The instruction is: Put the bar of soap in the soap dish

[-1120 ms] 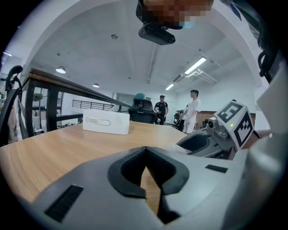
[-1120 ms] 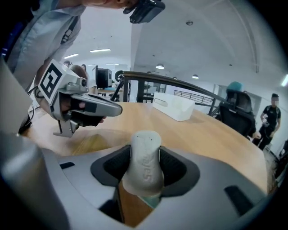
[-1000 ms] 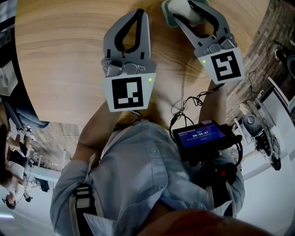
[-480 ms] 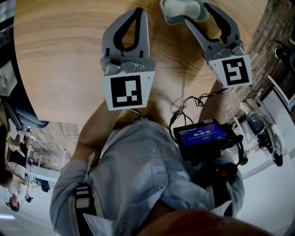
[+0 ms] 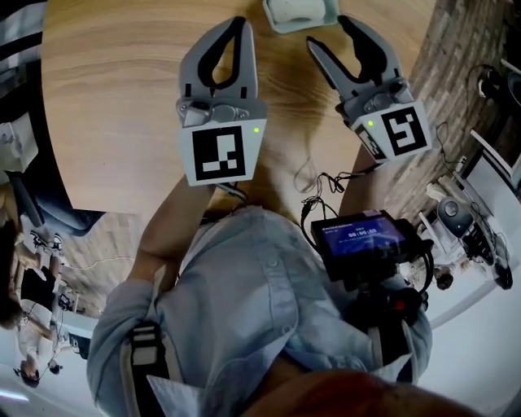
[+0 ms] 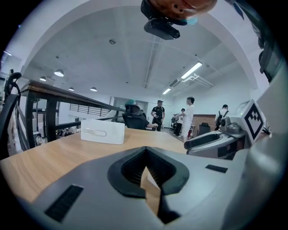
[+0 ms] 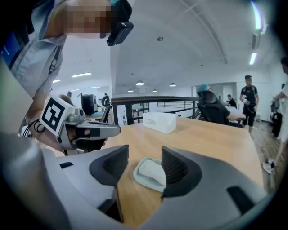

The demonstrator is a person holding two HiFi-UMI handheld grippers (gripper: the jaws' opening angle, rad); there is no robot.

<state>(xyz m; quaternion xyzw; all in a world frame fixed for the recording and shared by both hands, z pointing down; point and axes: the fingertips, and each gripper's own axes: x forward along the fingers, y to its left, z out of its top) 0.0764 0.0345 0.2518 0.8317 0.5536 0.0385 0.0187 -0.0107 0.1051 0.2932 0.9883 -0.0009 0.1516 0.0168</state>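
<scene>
The white bar of soap lies in the pale green soap dish at the far edge of the wooden table; in the right gripper view the soap rests inside the dish. My right gripper sits just short of the dish. Its jaws stand wide and are closing, with nothing between the pads, and the dish shows beyond the tips. To the left my left gripper hovers level over the table, shut and empty, its tips meeting.
A white rectangular box stands farther along the table, also seen as the box. Black railing, office chairs and several people lie beyond. A screen unit with cables hangs at my chest. The table's curved edge runs on the right.
The right gripper let go of the soap in the dish, opened wide and drew back toward me, rolling a little. The left gripper stayed put.
</scene>
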